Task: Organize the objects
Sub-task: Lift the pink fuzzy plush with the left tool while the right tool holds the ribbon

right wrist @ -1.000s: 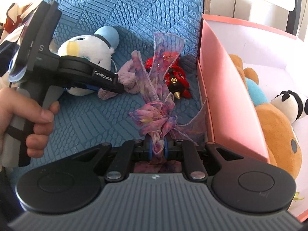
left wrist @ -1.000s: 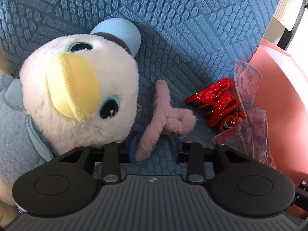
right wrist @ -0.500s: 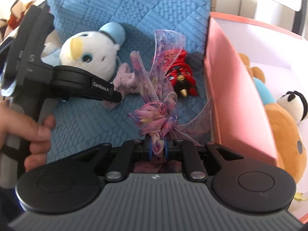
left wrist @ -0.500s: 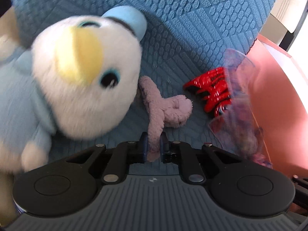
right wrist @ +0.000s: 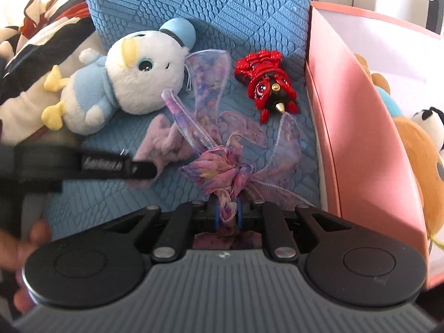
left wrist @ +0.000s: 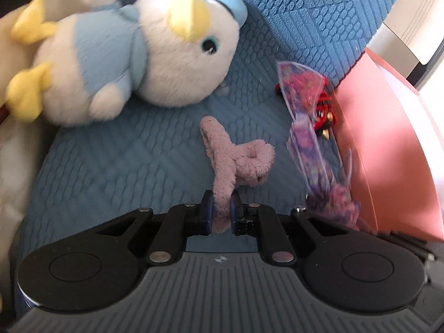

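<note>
We have both claws loaded: our left claw [left wrist: 221, 208] is clamped on the fuzzy lilac hair clip [left wrist: 236, 163] at frame centre, and our right claw [right wrist: 227, 215] is clamped on the sheer purple bow [right wrist: 222, 163]. Plush toys already sit in the pink box [right wrist: 360, 127] at the right edge, so we judge sorting under way. Left on the blue cushion [right wrist: 211, 5]: the duck plush [right wrist: 125, 80] upper left and the red claw clip [right wrist: 266, 83] beside the box.

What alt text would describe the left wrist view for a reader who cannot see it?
The left gripper is shut on a fuzzy lilac hair clip over a blue textured cushion. A white and blue plush duck lies beyond, with a pink box at right.
</note>
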`<state>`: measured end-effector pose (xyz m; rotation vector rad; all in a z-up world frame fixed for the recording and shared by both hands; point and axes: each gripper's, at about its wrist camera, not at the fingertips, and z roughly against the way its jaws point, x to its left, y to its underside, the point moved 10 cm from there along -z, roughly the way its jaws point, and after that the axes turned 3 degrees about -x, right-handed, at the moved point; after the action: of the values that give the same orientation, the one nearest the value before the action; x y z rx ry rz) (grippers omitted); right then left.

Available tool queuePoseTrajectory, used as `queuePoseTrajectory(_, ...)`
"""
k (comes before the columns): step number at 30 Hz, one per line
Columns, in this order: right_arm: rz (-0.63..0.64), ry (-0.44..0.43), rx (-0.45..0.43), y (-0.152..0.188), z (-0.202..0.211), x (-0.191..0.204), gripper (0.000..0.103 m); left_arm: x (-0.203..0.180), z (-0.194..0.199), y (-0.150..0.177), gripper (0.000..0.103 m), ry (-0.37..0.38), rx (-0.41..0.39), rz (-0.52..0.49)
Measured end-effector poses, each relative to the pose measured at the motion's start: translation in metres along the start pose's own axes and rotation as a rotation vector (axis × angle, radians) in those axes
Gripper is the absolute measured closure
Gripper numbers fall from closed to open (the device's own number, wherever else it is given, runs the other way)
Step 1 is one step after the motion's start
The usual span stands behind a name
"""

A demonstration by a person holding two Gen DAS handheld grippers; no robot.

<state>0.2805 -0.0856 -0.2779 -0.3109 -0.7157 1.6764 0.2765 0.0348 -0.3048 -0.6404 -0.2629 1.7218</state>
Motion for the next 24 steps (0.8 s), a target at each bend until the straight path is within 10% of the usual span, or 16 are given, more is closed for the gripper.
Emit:
queuePoseTrajectory(9, -0.027, -0.026, 0.012, 0.012, 0.009, 0.002, 0.088, 0.016, 0.015, 0.032, 0.087, 0.019, 0.054, 0.094)
queuePoseTrajectory(12, -0.029, -0.026, 0.016, 0.014, 0.010, 0.000, 0.088, 0.012, 0.015, 0.029, 0.074, 0.056, 0.055, 0.110)
queuePoseTrajectory(16, -0.059, -0.040, 0.026, 0.015, 0.010, -0.002, 0.088, 0.000, 0.015, 0.016, 0.031, 0.089, 0.021, 0.090)
queuePoseTrajectory(24, -0.100, -0.039, 0.032, 0.017, 0.009, -0.008, 0.088, 0.000, -0.008, 0.010, 0.029, 0.055, 0.021, 0.095)
